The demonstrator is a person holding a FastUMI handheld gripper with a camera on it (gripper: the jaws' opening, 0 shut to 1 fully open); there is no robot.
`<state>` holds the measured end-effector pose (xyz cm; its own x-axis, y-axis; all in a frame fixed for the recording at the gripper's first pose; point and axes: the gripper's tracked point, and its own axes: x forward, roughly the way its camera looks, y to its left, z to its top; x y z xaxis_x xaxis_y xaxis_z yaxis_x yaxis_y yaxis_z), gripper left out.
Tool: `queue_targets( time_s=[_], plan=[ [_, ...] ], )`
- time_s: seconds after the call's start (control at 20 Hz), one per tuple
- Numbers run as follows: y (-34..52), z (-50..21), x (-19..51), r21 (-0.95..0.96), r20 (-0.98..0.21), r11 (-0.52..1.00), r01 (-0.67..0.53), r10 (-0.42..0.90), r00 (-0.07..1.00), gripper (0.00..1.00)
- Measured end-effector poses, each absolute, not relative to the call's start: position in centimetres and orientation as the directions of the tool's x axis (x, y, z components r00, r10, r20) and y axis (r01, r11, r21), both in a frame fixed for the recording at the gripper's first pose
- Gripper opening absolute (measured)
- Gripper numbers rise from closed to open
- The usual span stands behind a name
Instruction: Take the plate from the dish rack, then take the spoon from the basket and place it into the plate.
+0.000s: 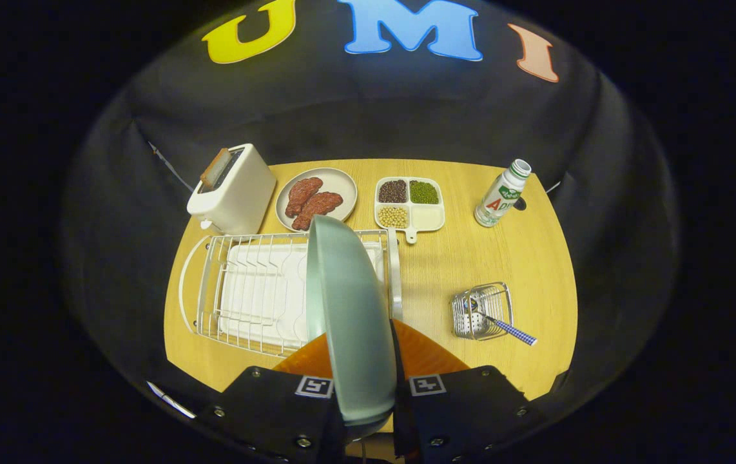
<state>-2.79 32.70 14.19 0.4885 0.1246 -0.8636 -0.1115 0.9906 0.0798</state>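
The gripper (368,386) has both fingers pressed on the plate (348,316), upright between them. The dish rack (245,290) lies just ahead to the left. The basket (481,309) with the spoon (503,327) sits ahead to the right. Beyond stand a toaster (234,188), a dish of meat (316,198), a divided tray (408,203) and a bottle (502,193).
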Motion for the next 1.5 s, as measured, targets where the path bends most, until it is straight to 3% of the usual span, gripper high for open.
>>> queue_targets(
  time_s=[0.6,0.85,1.1,1.5],
  plan=[
    [21.3,11.4,-11.7,0.166,-0.896,0.985,-0.040,0.167,0.411,0.28],
    [21.5,7.4,-14.2,0.274,-0.875,0.957,-0.093,0.289,0.388,0.28],
    [21.7,1.3,-17.3,0.360,-0.874,0.931,-0.058,0.358,0.329,0.28],
    [22.9,-4.8,-17.5,0.481,-0.816,0.873,-0.076,0.478,0.325,0.28]
  ],
)
